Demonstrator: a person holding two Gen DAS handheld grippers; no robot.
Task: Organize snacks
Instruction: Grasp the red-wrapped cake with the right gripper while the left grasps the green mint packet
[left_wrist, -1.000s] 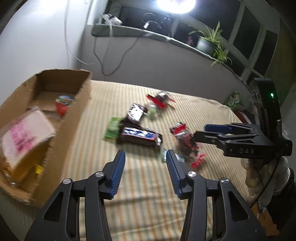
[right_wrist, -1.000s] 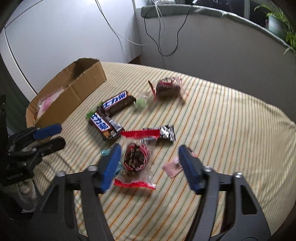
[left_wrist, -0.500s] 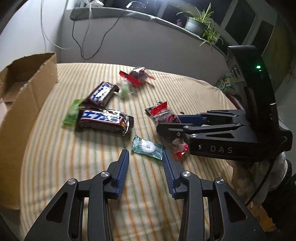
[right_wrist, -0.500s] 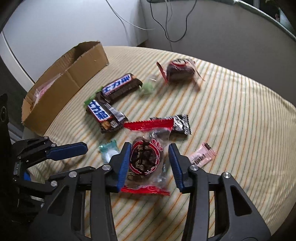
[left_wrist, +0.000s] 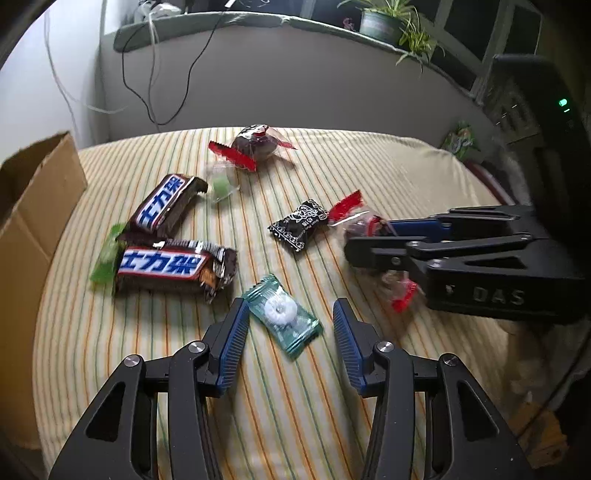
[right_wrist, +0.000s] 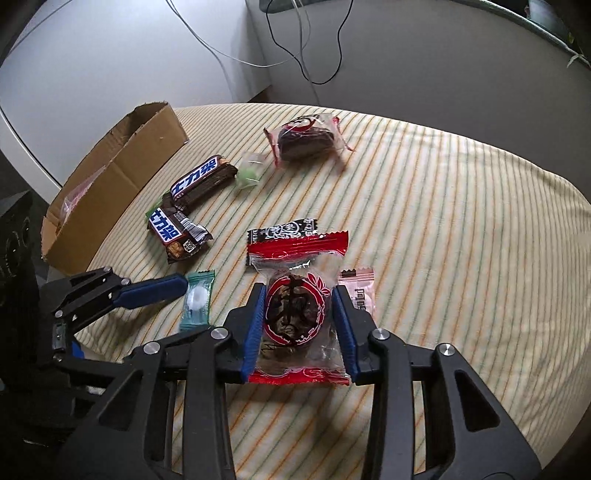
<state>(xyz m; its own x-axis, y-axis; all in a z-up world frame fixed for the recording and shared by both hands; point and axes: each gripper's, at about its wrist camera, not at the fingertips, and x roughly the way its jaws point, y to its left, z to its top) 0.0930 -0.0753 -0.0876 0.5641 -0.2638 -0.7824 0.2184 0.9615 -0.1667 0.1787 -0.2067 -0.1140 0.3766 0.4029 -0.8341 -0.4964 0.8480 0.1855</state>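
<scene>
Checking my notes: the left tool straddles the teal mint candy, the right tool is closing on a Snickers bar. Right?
Not the Snickers. The right wrist view shows the right tool around the red-ended cake packet. The left tool does straddle the teal mint candy.

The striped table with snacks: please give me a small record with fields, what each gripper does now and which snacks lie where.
left gripper: open, fingers either side of the teal wrapped ring mint
right gripper: fingers against the clear red-ended date cake packet; firm grip cannot be told
loose snacks: two brown Snickers bars, black patterned candy sachet, pink sachet, second clear red-ended cake packet
brown cardboard box: open, at the table's left edge
surface: striped cloth
</scene>
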